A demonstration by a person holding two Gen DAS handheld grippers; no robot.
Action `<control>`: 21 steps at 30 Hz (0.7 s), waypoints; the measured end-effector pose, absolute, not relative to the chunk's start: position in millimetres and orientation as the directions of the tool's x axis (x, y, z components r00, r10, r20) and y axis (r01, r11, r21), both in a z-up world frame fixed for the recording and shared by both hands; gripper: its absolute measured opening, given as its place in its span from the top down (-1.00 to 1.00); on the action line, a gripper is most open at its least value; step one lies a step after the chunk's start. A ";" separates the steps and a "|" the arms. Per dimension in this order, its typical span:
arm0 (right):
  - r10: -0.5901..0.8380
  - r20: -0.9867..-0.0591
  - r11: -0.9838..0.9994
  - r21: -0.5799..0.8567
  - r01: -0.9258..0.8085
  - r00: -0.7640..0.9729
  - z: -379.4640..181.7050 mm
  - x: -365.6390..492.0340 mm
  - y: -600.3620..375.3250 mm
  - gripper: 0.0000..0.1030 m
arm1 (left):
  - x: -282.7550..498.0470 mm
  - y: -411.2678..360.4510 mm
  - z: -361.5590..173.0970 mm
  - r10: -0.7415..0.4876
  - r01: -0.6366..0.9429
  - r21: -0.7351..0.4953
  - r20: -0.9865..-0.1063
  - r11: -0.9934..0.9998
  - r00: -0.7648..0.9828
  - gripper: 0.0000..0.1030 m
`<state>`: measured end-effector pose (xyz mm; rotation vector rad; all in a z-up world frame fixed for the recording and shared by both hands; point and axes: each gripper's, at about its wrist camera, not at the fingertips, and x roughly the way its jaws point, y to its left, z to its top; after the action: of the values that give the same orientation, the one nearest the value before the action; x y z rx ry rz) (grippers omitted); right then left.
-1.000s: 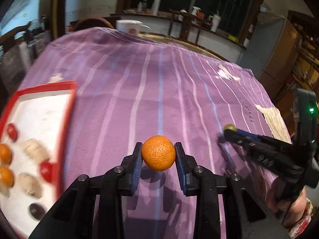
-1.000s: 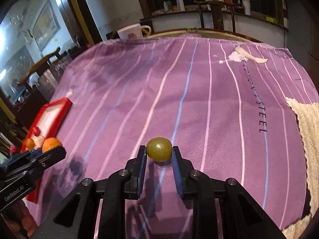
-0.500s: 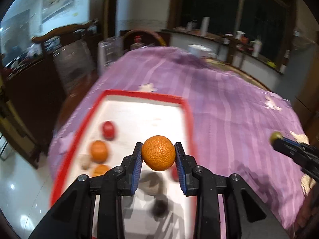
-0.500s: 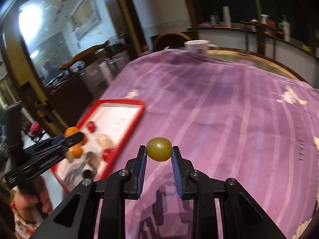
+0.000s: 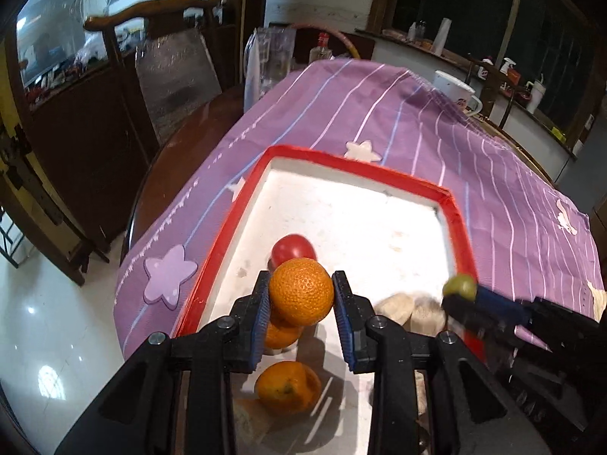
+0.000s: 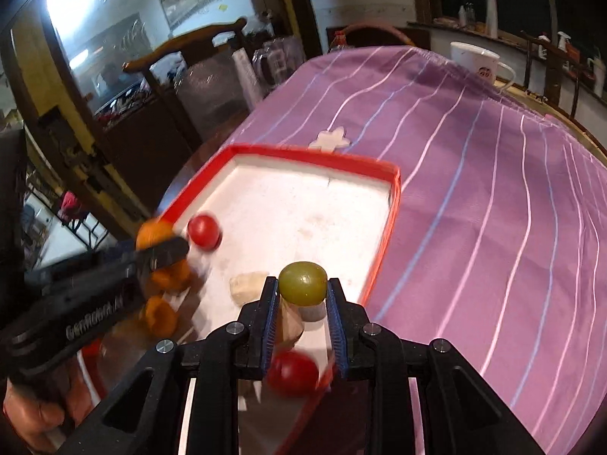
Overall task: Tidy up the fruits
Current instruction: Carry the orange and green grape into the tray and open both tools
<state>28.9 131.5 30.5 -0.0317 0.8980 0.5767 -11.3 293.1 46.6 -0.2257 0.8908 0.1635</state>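
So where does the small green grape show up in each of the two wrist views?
Left wrist view: the small round green grape is at the right edge, over the tray's right rim, pinched in the right claw.
Right wrist view: the grape is at lower centre, between the claw's blue pads, above the tray.
Shared landmark: the red-rimmed white rectangular tray.

We see the red-rimmed white tray (image 5: 453, 212) lying on the purple striped tablecloth (image 5: 436, 129), the white ceramic mug (image 5: 453, 89) far behind it, the round red tomato (image 5: 294, 248) inside.
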 end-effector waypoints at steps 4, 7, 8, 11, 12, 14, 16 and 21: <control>0.470 -0.751 0.846 0.233 -0.480 0.464 24.2 39.9 134.8 0.44 | -11.6 296.8 45.8 0.042 -0.229 -0.133 -0.775 0.964 0.631 0.40; 0.458 -0.762 0.844 0.211 -0.493 0.458 20.2 39.3 142.3 0.44 | -13.7 299.1 46.9 0.015 -0.228 -0.172 -0.767 0.958 0.641 0.28; 0.453 -0.763 0.843 0.198 -0.500 0.461 19.7 38.3 145.1 0.44 | -15.7 300.1 48.8 0.009 -0.229 -0.184 -0.760 0.956 0.649 0.20; 0.463 -0.756 0.832 0.190 -0.521 0.464 21.6 34.9 150.4 0.44 | -22.5 299.5 55.9 0.006 -0.230 -0.200 -0.740 0.953 0.672 -0.06; 0.470 -0.751 0.827 0.192 -0.528 0.463 22.9 34.2 152.2 0.44 | -24.6 299.0 58.6 0.004 -0.227 -0.205 -0.734 0.952 0.679 -0.12; 0.483 -0.745 0.820 0.201 -0.535 0.460 25.6 33.9 154.1 0.44 | -30.4 298.4 64.6 -0.002 -0.222 -0.217 -0.721 0.951 0.693 -0.26; 0.502 -0.744 0.814 0.234 -0.531 0.441 27.3 34.8 153.7 0.44 | -37.6 299.1 70.3 -0.007 -0.226 -0.236 -0.705 0.945 0.709 -0.48; 0.543 -0.733 0.798 0.298 -0.523 0.410 33.3 32.0 149.8 0.44 | -52.6 301.8 78.9 -0.019 -0.241 -0.281 -0.685 0.929 0.728 -0.60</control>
<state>32.0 149.8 33.3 0.0236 0.9312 0.6712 -52.6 301.8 78.9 -0.3674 0.7489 0.1252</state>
